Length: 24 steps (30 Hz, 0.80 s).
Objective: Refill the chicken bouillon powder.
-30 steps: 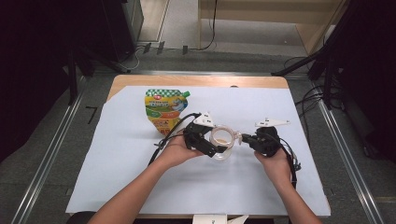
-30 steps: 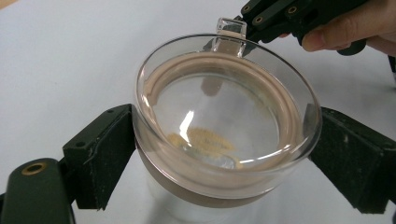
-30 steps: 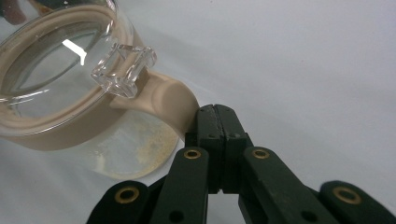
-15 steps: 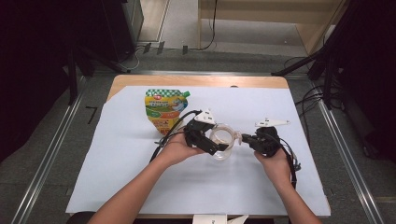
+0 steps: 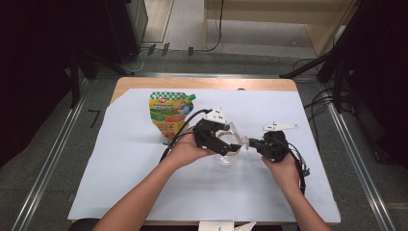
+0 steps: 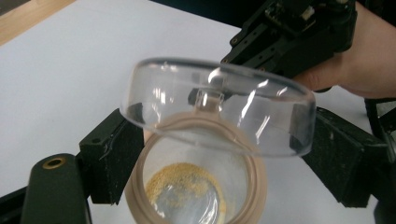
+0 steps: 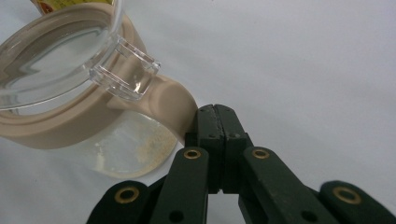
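Clear jar [image 5: 226, 155] with beige collar [image 7: 93, 119] and a little yellow powder, mid-bench on white sheet [image 5: 144, 159], clear lid [image 6: 219, 105] tilted up. Gripped at the sides by left gripper [image 5: 222, 142] fingers; right gripper [image 5: 250, 143] fingers pressed together, touching the collar tab. Printed pouch [image 5: 169, 113] far left; wooden bench [image 5: 202, 83], grey floor beyond.

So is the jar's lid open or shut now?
Open: the clear lid is tilted up off the jar's beige rim, leaving the yellow powder inside exposed.
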Motion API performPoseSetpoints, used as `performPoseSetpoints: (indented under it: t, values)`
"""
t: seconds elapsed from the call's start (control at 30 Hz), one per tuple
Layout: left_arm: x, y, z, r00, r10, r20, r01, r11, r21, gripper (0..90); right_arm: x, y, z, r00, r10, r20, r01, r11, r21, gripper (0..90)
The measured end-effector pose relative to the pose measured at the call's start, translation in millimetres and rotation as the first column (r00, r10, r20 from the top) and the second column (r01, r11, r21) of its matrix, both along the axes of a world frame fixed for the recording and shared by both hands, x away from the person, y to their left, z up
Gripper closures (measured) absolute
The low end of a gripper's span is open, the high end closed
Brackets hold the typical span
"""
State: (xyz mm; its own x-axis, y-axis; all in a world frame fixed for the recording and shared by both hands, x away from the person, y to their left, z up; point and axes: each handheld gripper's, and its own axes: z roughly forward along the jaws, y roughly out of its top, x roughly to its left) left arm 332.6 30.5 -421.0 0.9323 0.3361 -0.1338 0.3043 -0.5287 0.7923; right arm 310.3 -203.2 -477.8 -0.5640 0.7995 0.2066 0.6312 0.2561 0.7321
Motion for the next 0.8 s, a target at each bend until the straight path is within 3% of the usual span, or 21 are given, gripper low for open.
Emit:
performPoseSetpoints:
  t: [0.27, 0.33, 0.6, 0.73, 0.8]
  values:
    - [2.5, -16.6, 12.5, 0.9993, -0.033, 0.017, 0.032, 0.9991, 0.029, 24.2, 0.1, 0.0, 0.0, 1.0, 0.0, 0.0, 0.0, 1.0, 0.001, 90.0]
    - [3.9, -21.0, 14.4, 0.999, -0.044, -0.007, 0.044, 0.9985, 0.031, 27.8, 0.1, -0.1, 0.0, 1.0, 0.0, -0.002, 0.0, 1.0, 0.001, 90.0]
    - [6.3, -35.2, 17.9, 0.9969, -0.068, -0.041, 0.069, 0.9974, 0.024, 38.4, -1.6, -3.3, 3.5, 1.0, 0.0, -0.001, 0.0, 0.999, 0.043, 90.0]
    - [8.4, -39.9, 18.6, 0.9958, -0.075, -0.052, 0.077, 0.9963, 0.038, 38.8, -3.9, -5.0, 5.7, 0.9999, 0.006, 0.008, -0.006, 0.999, 0.045, 90.0]
    - [10.0, -43.5, 17.6, 0.9943, -0.076, -0.075, 0.081, 0.9945, 0.066, 36.0, -8.0, -8.9, 10.0, 0.9999, -0.004, 0.013, 0.003, 0.999, 0.05, 90.0]
